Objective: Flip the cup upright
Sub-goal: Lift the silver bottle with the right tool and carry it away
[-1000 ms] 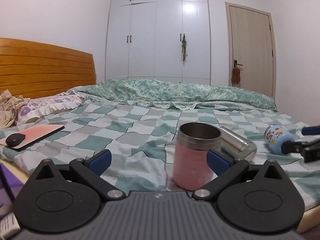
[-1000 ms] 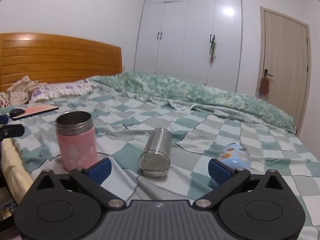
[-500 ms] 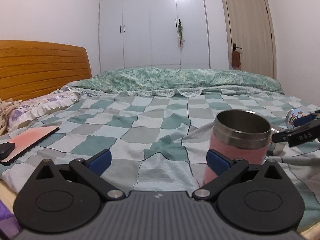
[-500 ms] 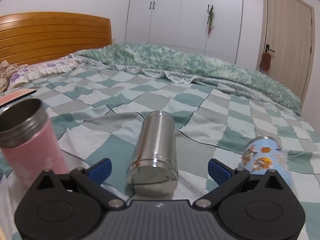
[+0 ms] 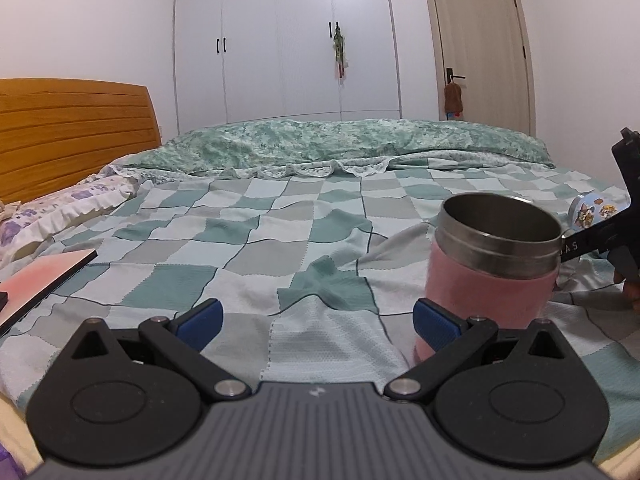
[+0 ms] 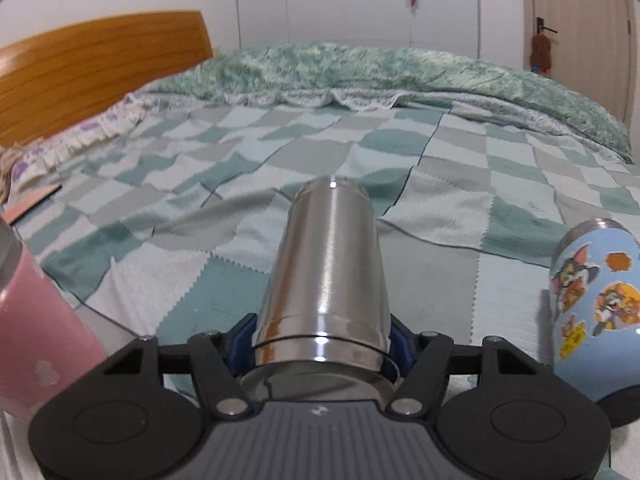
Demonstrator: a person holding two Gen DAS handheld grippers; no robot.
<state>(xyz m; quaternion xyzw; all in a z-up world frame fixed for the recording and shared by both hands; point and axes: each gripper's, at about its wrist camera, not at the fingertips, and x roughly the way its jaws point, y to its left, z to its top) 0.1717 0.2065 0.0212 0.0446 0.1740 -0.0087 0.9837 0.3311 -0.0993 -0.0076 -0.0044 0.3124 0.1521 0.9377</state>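
The right gripper (image 6: 322, 340) is clamped on the steel cup (image 6: 326, 268), its blue pads (image 6: 240, 340) pressed to either side of the cup's near end. The cup lies on its side on the bedspread (image 6: 440, 208), pointing straight away from the camera. It is a plain polished cylinder with bright streaks of reflected light along its length. A thin seam rings the body close to the near end, and the flat near face shows dark under the rim. The far end narrows slightly into a rounded shoulder; whether that end is open cannot be told.

To its right, just beside the gripper, lies a blue cup (image 6: 592, 304) covered in cartoon cat and mouse stickers, tilted with a metal rim at its top. At the left edge stands the pink cup (image 6: 36, 320), blurred and only partly in frame.

The left gripper (image 5: 316, 316) is spread wide and holds nothing; its blue pads (image 5: 200, 316) are well apart over the checked bedspread (image 5: 248, 240). The pink cup (image 5: 494, 260) stands upright just behind its right finger, mouth open, with a steel collar above the pink sleeve. Past it the right gripper (image 5: 616, 236) and the blue cup (image 5: 592, 210) show in part.

A green quilt (image 5: 340, 144) is bunched along the far side of the bed, below the white wardrobe (image 5: 288, 40). A wooden headboard (image 5: 72, 132) stands at left.
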